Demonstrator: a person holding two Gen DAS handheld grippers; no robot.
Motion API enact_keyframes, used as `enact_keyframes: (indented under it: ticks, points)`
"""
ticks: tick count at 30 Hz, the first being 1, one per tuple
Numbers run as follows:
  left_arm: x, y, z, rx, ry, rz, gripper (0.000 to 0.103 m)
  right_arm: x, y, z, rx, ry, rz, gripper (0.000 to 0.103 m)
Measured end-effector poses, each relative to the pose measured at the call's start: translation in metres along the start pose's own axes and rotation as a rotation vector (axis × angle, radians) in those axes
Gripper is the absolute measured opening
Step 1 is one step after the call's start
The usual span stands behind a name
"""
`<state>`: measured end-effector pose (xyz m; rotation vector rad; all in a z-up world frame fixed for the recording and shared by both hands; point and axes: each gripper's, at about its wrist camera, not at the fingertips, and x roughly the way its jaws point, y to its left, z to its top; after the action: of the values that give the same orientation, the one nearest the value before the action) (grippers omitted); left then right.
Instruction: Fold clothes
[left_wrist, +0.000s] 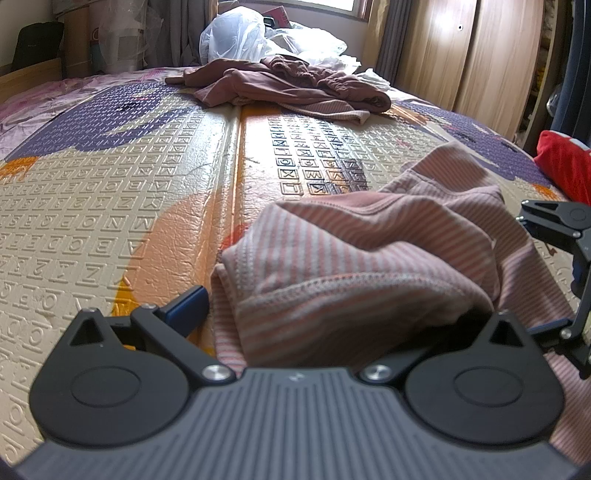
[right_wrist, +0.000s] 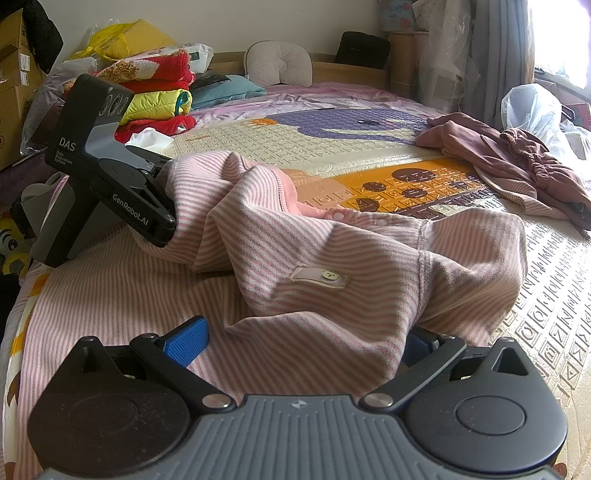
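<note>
- I am working with two grippers over one embossed cream-and-purple alphabet foam mat (left_wrist: 147, 206).
- My left gripper (left_wrist: 347, 314) is standing with jaws spread wide, a bunched fold of the one pink-and-white striped cotton baby garment (right_wrist: 332, 258) lying between them.
- My right gripper (right_wrist: 306, 339) is likewise standing wide open, striped cloth draped between its two blue pads (right_wrist: 186, 341).
- One crumpled mauve garment (left_wrist: 288, 85) is lying at the mat's far end, well apart from the striped one.
</note>
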<state>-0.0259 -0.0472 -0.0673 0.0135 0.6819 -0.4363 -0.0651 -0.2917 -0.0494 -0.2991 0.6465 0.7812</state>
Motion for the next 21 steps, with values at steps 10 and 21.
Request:
enact_keyframes:
  ticks: [10, 21]
  points:
    - [-0.0003, -0.0005, 0.0007, 0.001, 0.004, 0.001, 0.103, 0.0, 0.0004, -0.0002, 0.0, 0.0, 0.0, 0.103]
    - [0.0, -0.0008, 0.002, 0.001, 0.006, 0.002, 0.103, -0.0001, 0.0005, -0.0004, 0.0, 0.0, 0.0, 0.103]
